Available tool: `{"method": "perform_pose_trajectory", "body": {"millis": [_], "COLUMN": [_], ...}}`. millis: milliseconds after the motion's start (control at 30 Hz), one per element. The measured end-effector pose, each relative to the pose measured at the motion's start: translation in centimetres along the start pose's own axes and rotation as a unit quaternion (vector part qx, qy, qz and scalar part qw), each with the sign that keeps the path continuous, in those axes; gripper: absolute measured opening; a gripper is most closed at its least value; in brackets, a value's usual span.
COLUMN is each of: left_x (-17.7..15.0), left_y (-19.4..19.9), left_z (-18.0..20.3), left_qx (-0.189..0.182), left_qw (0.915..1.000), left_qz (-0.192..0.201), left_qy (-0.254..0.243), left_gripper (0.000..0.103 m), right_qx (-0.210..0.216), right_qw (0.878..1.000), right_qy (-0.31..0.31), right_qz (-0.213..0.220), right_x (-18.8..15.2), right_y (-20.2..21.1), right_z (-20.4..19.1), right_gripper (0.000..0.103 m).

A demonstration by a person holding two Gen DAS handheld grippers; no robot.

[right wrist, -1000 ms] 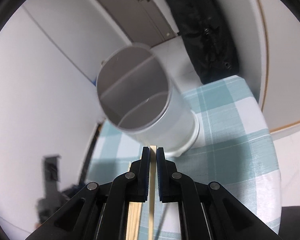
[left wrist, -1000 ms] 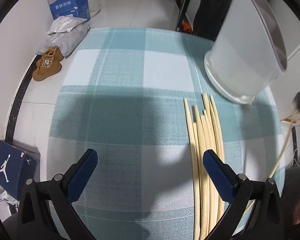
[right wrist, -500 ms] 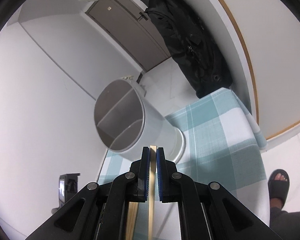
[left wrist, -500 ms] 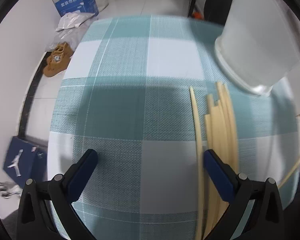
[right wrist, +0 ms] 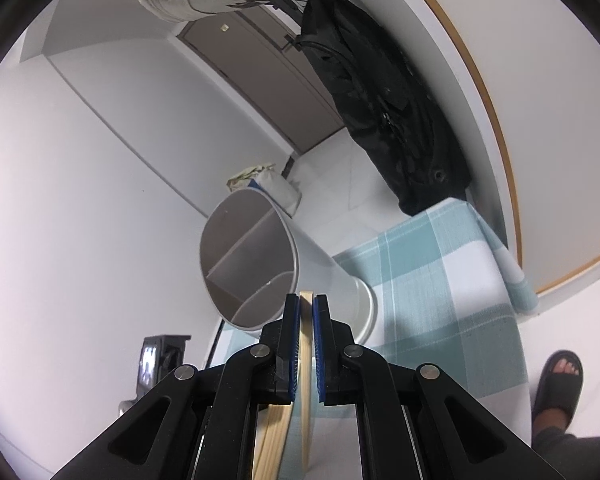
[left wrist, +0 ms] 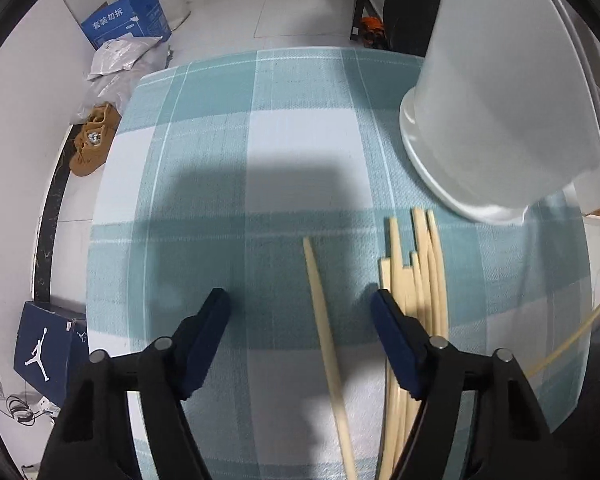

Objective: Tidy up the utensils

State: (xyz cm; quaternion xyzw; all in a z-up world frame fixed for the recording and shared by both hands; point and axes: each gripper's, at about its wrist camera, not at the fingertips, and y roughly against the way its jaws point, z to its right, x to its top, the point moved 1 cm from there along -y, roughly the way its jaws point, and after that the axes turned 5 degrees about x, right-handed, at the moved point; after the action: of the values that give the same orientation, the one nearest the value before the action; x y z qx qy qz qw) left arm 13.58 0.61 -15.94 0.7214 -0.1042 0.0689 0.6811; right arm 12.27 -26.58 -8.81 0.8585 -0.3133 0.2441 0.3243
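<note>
Chopsticks (left wrist: 416,276): pale wood, long, tapered, bundled on checked cloth (left wrist: 204,184).

Clutter around a checked desk

The desk (left wrist: 204,184) wears a teal-and-white checked cloth. On the tiled floor beside it lie tan shoes (left wrist: 94,140), grey plastic bags (left wrist: 120,60), a blue printed carton (left wrist: 126,24) and a navy shoebox (left wrist: 46,344). A black jacket (right wrist: 380,92) hangs near the brown door (right wrist: 268,84); a sandalled foot (right wrist: 560,384) stands on the floor.
</note>
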Motion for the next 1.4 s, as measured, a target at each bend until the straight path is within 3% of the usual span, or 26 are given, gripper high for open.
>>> {"method": "perform_pose_trajectory", "body": {"millis": [67,133,200,300,400,600,767,967,1067,1167,1267,1400], "left_x": [0.2,0.4,0.5,0.4,0.5,1.0,0.9,-0.6,-1.3,-2.4,-3.4,-3.4], "left_y": [0.0,0.2,0.2,0.2,0.3,0.5,2.8,7.9,9.6,11.6,13.0,13.4], "left_z": [-0.1,-0.2,-0.3,0.2,0.9,-0.1,-0.6,-1.0,-0.8,-0.5,-0.6,-0.5], "left_qx": [0.0,0.001,0.002,0.001,-0.001,-0.018,-0.046,-0.071,-0.083,-0.097,-0.118,-0.122], "left_qw": [1.0,1.0,1.0,0.9999,0.9998,0.9995,0.9959,0.9819,0.9759,0.9644,0.9548,0.9534], "left_qz": [0.001,0.006,0.009,0.013,0.015,0.013,0.06,0.165,0.194,0.243,0.272,0.276], "left_qy": [0.003,0.004,0.004,0.002,-0.008,0.021,0.05,0.059,0.054,0.035,0.024,0.007], "left_gripper": [0.059,0.037,0.025,0.017,0.002,0.001,0.001,0.001,0.001,0.001,0.001,0.001], "right_qx": [-0.002,-0.001,0.0,-0.001,-0.001,-0.009,-0.035,-0.036,-0.038,-0.038,-0.06,-0.062], "right_qw": [1.0,1.0,1.0,1.0,1.0,1.0,0.999,0.998,0.996,0.994,0.987,0.977], "right_qy": [0.002,0.0,-0.002,0.001,0.001,0.021,0.032,0.043,0.071,0.096,0.149,0.202], "right_qz": [0.002,0.001,-0.002,0.0,-0.003,0.002,0.0,0.024,0.024,0.022,0.025,0.023], "right_x": [0.1,0.1,0.0,0.1,0.0,-0.6,-1.9,-2.8,-3.2,-3.7,-4.4,-5.2], "right_y": [0.0,-0.1,-0.2,-0.2,-0.5,-0.5,0.0,1.5,1.5,1.5,1.5,1.5], "right_z": [0.0,0.1,0.2,0.1,0.1,-0.8,-0.7,-1.8,-3.4,-4.9,-7.2,-9.6], "right_gripper": [0.006,0.006,0.006,0.006,0.006,0.006,0.006,0.006,0.006,0.006,0.006,0.006]}}
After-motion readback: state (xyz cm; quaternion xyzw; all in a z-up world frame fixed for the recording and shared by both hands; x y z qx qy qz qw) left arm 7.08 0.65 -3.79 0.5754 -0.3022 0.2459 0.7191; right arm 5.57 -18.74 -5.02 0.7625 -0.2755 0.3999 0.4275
